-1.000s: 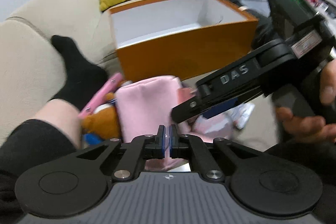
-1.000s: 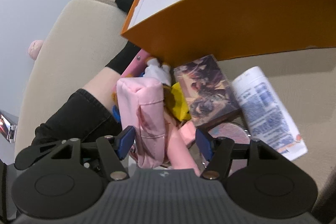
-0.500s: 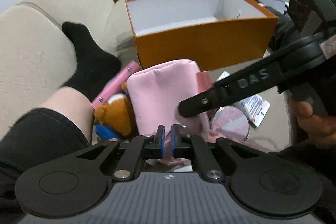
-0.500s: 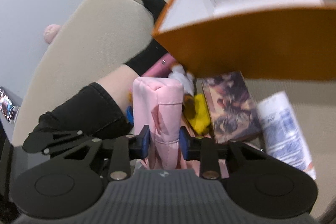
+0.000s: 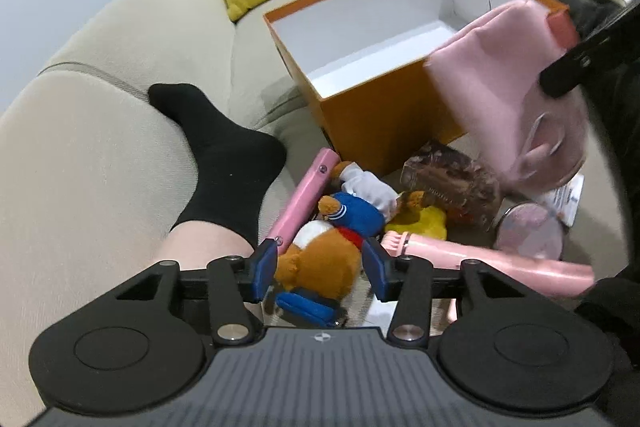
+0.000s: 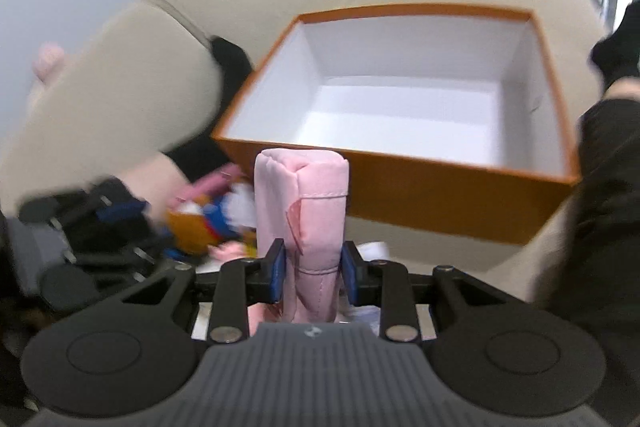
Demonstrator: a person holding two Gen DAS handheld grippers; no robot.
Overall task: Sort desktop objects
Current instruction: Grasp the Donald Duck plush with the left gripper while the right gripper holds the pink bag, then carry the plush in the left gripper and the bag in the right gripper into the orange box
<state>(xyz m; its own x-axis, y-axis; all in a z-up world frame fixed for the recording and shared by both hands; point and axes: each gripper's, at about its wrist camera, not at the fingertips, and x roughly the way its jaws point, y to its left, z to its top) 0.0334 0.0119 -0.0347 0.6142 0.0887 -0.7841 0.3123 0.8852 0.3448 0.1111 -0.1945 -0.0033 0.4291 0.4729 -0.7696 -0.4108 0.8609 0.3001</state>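
My right tool [image 6: 313,277] has clamped the pink pouch [image 6: 306,207] and lifted it off the pile, now just before the orange box [image 6: 400,183], so it can go in next. My left tool [image 5: 320,269], earlier shut, is opening around the plush bear [image 5: 320,263] without pressing it.

Left gripper [image 5: 320,269]: tilted downward, jaws opening, blue pads either side of plush toy, not pressing it. Right gripper [image 6: 313,273]: pads clamped on pink pouch [image 6: 312,215], raised. Black-socked foot [image 5: 224,147] and bare shin lie left, probably person's own.
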